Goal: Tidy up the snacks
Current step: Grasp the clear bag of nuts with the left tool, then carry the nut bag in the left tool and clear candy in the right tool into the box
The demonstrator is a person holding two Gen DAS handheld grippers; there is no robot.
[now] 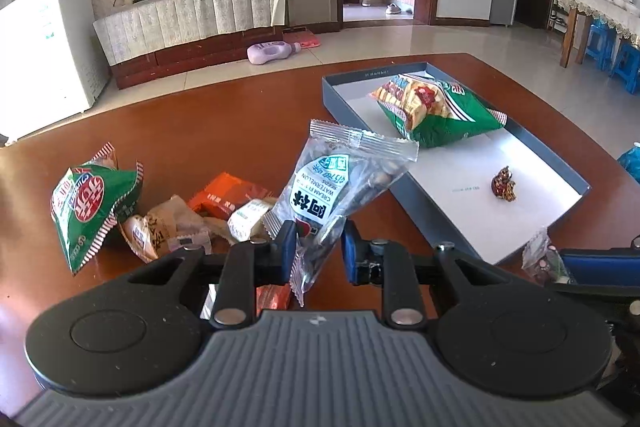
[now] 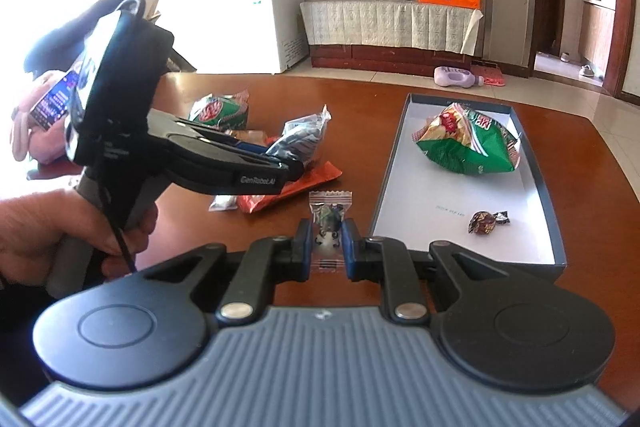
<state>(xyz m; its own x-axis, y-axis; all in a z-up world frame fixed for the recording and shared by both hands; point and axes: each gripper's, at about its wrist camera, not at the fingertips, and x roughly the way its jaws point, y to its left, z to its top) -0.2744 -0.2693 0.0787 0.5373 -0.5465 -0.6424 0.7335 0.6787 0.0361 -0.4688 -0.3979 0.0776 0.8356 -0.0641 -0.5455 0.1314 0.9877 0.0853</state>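
My left gripper [image 1: 319, 245] is shut on a clear bag of watermelon seeds [image 1: 340, 183] and holds it above the brown table [image 1: 224, 123], left of the grey tray [image 1: 448, 211]. The bag also shows in the right wrist view [image 2: 298, 139]. My right gripper [image 2: 326, 241] is shut on a small clear candy packet [image 2: 329, 217], just left of the tray's near corner [image 2: 380, 211]. The tray holds a green chip bag [image 1: 436, 111] and a dark wrapped candy [image 1: 504, 185].
A pile of snacks lies on the table at the left: a green bag [image 1: 92, 207], an orange packet [image 1: 228, 195], pale wrapped pastries [image 1: 168, 227]. The left gripper's body [image 2: 160, 131] and the hand holding it fill the left of the right wrist view.
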